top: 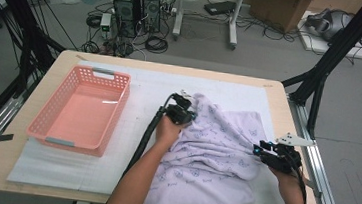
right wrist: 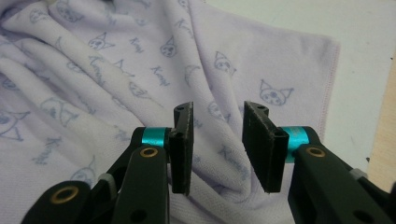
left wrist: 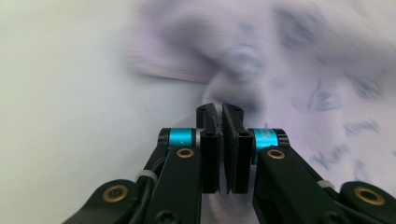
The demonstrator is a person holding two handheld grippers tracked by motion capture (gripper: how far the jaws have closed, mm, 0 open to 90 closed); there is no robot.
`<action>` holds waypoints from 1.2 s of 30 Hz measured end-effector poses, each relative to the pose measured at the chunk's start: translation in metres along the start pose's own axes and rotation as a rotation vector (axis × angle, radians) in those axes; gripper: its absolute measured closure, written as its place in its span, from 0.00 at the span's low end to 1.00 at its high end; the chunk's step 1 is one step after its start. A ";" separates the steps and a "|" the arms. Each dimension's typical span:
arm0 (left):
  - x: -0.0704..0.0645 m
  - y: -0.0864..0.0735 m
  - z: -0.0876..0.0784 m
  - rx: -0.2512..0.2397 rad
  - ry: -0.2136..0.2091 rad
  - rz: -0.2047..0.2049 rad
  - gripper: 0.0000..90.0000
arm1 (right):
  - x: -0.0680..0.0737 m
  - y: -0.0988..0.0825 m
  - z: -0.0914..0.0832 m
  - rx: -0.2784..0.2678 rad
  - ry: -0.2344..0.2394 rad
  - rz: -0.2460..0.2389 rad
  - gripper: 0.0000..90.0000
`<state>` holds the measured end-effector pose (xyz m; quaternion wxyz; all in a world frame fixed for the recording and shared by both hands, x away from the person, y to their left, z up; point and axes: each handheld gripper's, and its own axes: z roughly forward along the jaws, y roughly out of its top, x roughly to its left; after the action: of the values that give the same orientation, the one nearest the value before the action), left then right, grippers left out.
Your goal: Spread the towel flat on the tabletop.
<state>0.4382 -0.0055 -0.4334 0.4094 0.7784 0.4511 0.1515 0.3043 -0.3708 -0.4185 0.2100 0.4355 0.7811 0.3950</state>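
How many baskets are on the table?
1: the pink basket sits at the table's left side, apart from the cloth.

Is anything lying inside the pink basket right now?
No, in the high view the pink basket shows a bare bottom, and the lilac cloth lies on the mat beside it.

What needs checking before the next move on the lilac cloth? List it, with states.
1. Left gripper shut: ok, jaws nearly together.
2. Cloth pinched by the left gripper: cannot tell, view blurred.
3. Right gripper open: ok, jaws apart over a fold.
4. Cloth flat: not ok, bunched and wrinkled.
5. Pink basket free to receive: ok, nothing inside.
6. Cloth on the table: ok, near the front edge.
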 end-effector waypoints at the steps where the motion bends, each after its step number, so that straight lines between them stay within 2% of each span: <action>1: 0.011 0.001 -0.007 -0.008 0.034 -0.023 0.95 | 0.000 0.000 0.000 0.000 -0.001 0.003 0.70; 5: 0.042 0.000 -0.030 -0.079 0.188 -0.087 0.95 | 0.000 -0.001 0.001 -0.001 -0.009 0.008 0.70; 7: 0.052 -0.002 -0.037 -0.077 0.224 -0.114 0.95 | 0.000 0.000 0.000 -0.009 -0.012 0.018 0.69; 8: 0.054 -0.004 -0.040 -0.083 0.223 -0.121 0.93 | 0.000 0.000 0.000 -0.013 -0.015 0.025 0.69; 9: 0.054 -0.008 -0.042 -0.102 0.210 -0.126 0.90 | 0.000 0.000 -0.001 -0.016 -0.017 0.037 0.68; 10: 0.054 -0.011 -0.044 -0.116 0.191 -0.134 0.83 | -0.001 0.000 -0.001 -0.026 -0.017 0.043 0.67; 11: 0.054 -0.015 -0.046 -0.119 0.161 -0.145 0.72 | -0.001 0.001 -0.001 -0.030 -0.011 0.052 0.67; 13: 0.051 -0.021 -0.052 -0.119 0.107 -0.142 0.62 | 0.001 0.002 0.001 -0.034 -0.005 0.056 0.65; 15: 0.048 -0.027 -0.059 -0.149 0.070 -0.134 0.58 | 0.003 0.004 0.004 -0.027 0.012 0.058 0.62; 18: 0.041 -0.034 -0.067 -0.148 -0.009 -0.132 0.52 | 0.006 0.007 0.015 -0.010 0.033 0.054 0.60; 20: 0.035 -0.039 -0.072 -0.151 -0.048 -0.111 0.51 | 0.007 0.010 0.028 0.025 0.040 0.049 0.59; 22: 0.029 -0.040 -0.074 -0.105 -0.095 -0.088 0.49 | 0.008 0.012 0.040 0.066 0.038 0.040 0.58; 24: 0.022 -0.040 -0.077 -0.089 -0.133 -0.069 0.47 | 0.008 0.013 0.056 0.128 0.047 0.026 0.58; 25: 0.019 -0.040 -0.078 -0.097 -0.140 -0.054 0.47 | 0.009 0.015 0.062 0.148 0.046 0.015 0.60; 26: 0.016 -0.041 -0.080 -0.114 -0.146 -0.052 0.47 | 0.009 0.018 0.064 0.147 0.040 -0.007 0.71; 27: 0.013 -0.042 -0.080 -0.113 -0.151 -0.051 0.47 | 0.008 0.021 0.066 0.164 0.066 -0.019 0.82; 28: 0.011 -0.044 -0.080 -0.105 -0.157 -0.047 0.47 | 0.008 0.026 0.068 0.175 0.070 -0.037 0.88; 29: 0.009 -0.046 -0.079 -0.094 -0.164 -0.045 0.46 | 0.007 0.030 0.071 0.178 0.042 -0.070 0.89; 30: 0.007 -0.049 -0.079 -0.086 -0.170 -0.048 0.46 | 0.005 0.034 0.074 0.178 0.003 -0.078 0.90; 31: 0.006 -0.053 -0.079 -0.072 -0.171 -0.039 0.46 | 0.002 0.038 0.076 0.159 -0.041 -0.066 0.91; 34: 0.005 -0.061 -0.081 -0.072 -0.178 -0.057 0.46 | -0.016 0.044 0.078 0.071 -0.182 0.012 0.91; 36: 0.005 -0.066 -0.082 -0.061 -0.178 -0.050 0.45 | -0.025 0.044 0.075 0.007 -0.265 0.094 0.91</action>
<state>0.3534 0.0563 -0.4343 0.4751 0.7644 0.4275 0.0849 0.3907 -0.3463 -0.4291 0.2910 0.5207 0.7267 0.3408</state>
